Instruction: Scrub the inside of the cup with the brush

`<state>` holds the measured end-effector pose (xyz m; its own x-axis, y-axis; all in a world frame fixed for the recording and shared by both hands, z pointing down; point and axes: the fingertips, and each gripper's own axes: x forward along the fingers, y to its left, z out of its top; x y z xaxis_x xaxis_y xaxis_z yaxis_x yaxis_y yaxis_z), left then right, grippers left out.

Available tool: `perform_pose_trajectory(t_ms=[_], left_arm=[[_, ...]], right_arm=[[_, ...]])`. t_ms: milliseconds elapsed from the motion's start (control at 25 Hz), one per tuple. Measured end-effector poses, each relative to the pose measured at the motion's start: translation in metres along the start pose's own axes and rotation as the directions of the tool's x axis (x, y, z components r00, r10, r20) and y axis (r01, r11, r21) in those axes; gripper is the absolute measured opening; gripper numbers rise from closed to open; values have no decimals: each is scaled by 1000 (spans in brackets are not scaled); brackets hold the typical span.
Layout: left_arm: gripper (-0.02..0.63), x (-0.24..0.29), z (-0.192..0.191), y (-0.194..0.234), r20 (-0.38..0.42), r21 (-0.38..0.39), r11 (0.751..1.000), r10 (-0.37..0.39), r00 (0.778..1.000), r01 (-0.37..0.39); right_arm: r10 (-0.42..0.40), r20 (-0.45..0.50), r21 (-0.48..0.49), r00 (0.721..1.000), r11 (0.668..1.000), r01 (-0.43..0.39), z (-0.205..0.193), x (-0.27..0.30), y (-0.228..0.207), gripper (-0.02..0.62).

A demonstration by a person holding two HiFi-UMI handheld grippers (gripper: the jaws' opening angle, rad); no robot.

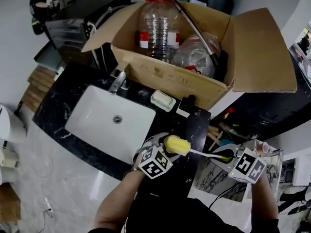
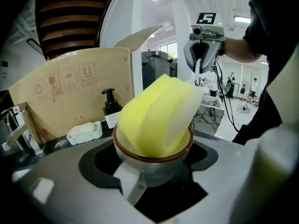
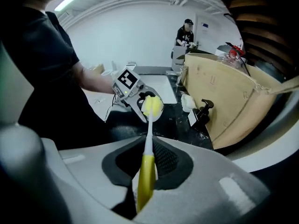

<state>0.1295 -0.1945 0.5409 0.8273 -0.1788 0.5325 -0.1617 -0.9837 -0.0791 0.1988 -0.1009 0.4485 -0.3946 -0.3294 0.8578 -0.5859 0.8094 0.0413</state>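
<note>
Left gripper (image 2: 152, 181) was clamped on the cup (image 2: 159, 164), right gripper (image 3: 148, 157) squeezed the brush (image 2: 159, 111) handle; jammed in tight, hard twisting could've yanked the cup loose

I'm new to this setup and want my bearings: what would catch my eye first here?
The bright yellow sponge head stuffed into the brown-rimmed cup, which the left gripper holds; the right gripper grips the brush handle. Behind the white sink sits a big open cardboard box holding a clear plastic bottle.
</note>
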Motion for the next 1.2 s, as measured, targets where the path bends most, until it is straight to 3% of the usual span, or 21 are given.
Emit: perform_pose_trajectory(t_ms=[240, 520, 720, 920, 1200], left_arm=[[417, -1, -9, -13, -26, 47, 999, -1, 1000, 3], [416, -4, -13, -11, -63, 114, 993, 37, 997, -29], [416, -5, -17, -8, -76, 112, 993, 47, 996, -38], [416, -3, -19, -15, -71, 99, 995, 25, 997, -18], [416, 6, -19, -29, -99, 172, 985, 34, 995, -16]], right_arm=[[-26, -174, -177, 984, 984, -5, 11, -4, 5, 43], [-32, -237, -298, 971, 954, -41, 29, 0, 13, 48], [-34, -262, -344, 965, 937, -60, 37, 3, 16, 49], [-42, -344, -413, 938, 904, -111, 33, 0, 21, 56], [-105, -423, -528, 900, 836, -150, 48, -8, 11, 44]])
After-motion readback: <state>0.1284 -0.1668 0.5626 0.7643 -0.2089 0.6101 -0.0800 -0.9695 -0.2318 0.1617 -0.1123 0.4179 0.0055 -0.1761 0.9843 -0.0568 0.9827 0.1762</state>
